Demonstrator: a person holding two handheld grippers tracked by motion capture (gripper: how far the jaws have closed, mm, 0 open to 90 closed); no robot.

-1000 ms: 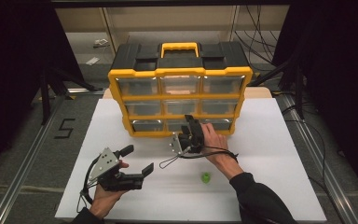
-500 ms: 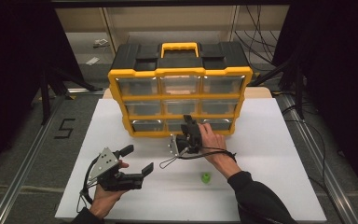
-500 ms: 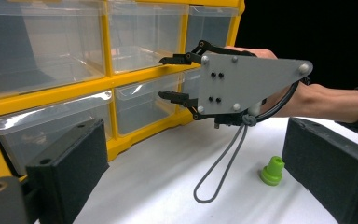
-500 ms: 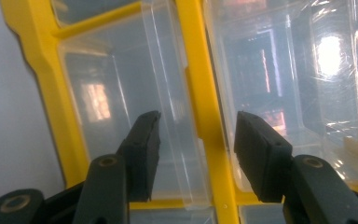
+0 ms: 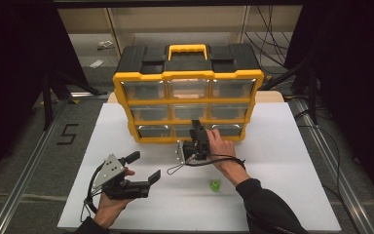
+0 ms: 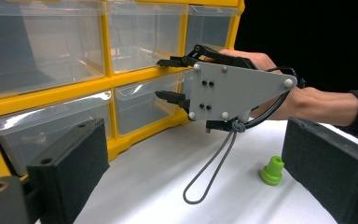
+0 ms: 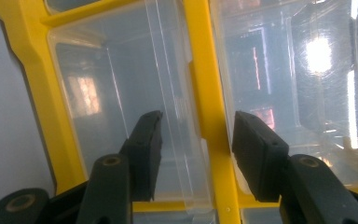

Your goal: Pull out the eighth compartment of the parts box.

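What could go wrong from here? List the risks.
1. The right gripper, jaws just closing, straddles the lip of the clear drawer and the yellow frame bar; clamping the bar could block the pull.
2. The left gripper rests open, away from the organizer, so a pull might drag it forward.
3. The green piece near the right forearm could get knocked.

Drawer cabinet (image 5: 187, 105) blocks rear; front mat (image 5: 272, 195) free.
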